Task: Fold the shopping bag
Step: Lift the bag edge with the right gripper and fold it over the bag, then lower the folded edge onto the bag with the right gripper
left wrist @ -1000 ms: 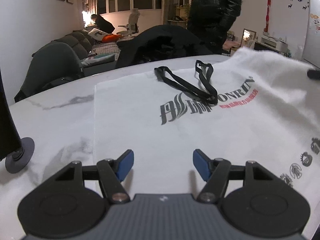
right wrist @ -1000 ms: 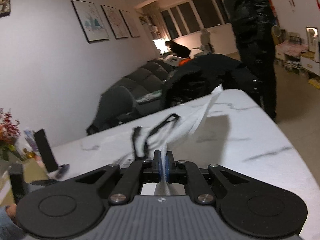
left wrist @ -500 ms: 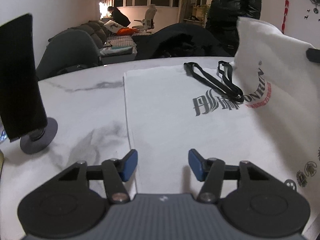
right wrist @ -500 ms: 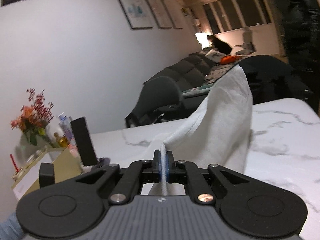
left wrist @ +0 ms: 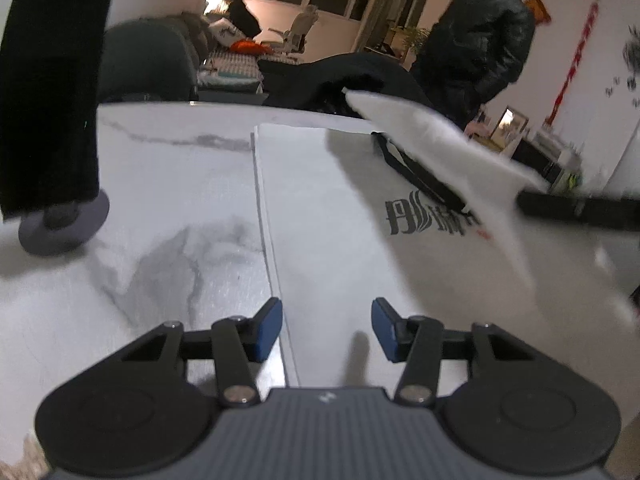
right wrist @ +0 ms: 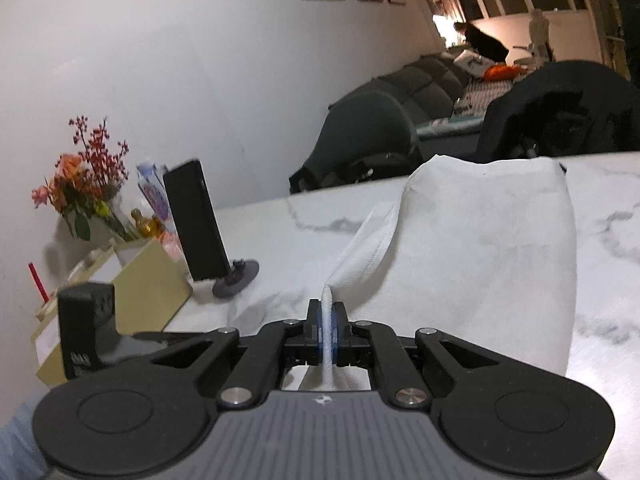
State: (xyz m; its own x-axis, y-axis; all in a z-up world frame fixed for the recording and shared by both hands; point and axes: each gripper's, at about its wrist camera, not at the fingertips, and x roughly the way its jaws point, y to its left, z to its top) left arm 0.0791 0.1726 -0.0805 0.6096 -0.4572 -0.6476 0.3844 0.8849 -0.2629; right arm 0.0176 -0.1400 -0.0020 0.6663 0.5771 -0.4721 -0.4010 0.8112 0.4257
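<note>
On the white grey-veined marble table (left wrist: 168, 184), the white fabric shopping bag (left wrist: 320, 216) lies part-lifted, pinched by the right gripper (right wrist: 328, 322); the left gripper (left wrist: 326, 320) gapes empty.

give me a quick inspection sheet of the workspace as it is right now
surface: white marble table, grey veins
job's things: white shopping bag flat, one side lifted over it; black handles lying on it
clutter: phone on stand, flowers, cardboard box
grippers: left claw open, low over the bag's left edge; right claw shut on bag fabric
cables: nothing seen
surroundings: sofa, chairs, a person standing
</note>
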